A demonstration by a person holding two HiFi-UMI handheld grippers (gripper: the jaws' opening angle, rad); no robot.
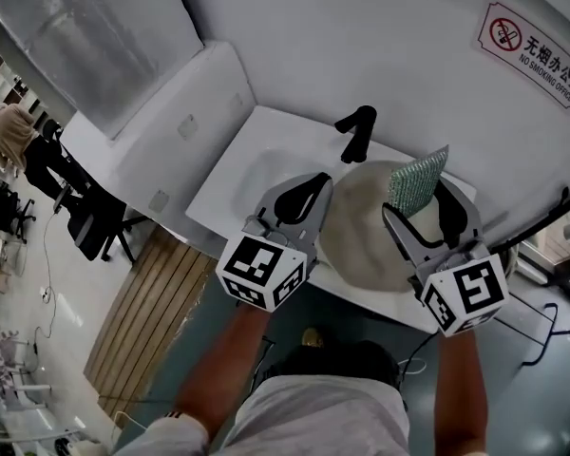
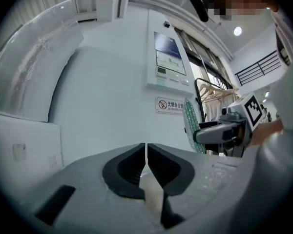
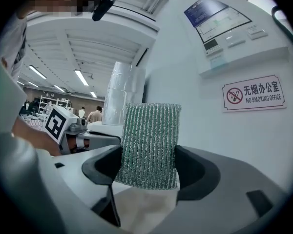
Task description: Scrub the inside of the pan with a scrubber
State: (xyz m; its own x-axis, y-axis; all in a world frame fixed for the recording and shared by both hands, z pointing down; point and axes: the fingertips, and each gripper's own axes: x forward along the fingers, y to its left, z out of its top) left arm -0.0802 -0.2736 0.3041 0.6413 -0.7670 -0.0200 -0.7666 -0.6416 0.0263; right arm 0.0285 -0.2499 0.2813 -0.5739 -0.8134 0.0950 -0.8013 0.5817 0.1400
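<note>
A round pan [image 1: 366,231] with a pale beige inside and a black handle [image 1: 355,132] lies on the white table [image 1: 230,180]. My right gripper [image 1: 426,200] hangs over the pan's right side, shut on a green woven scrubber [image 1: 419,180] that sticks up between its jaws. In the right gripper view the scrubber [image 3: 149,144] fills the gap between the jaws. My left gripper [image 1: 313,186] is at the pan's left rim, shut with nothing in it. In the left gripper view its jaws [image 2: 146,152] meet and point at the wall; the right gripper [image 2: 223,131] and scrubber [image 2: 190,125] show at the right.
The table stands against a white wall with a no-smoking sign [image 1: 535,53] and a control panel [image 2: 168,57]. Left of the table are a white cabinet [image 1: 161,131], a wooden floor strip [image 1: 147,316] and office chairs [image 1: 93,218]. A person [image 1: 8,133] stands far left.
</note>
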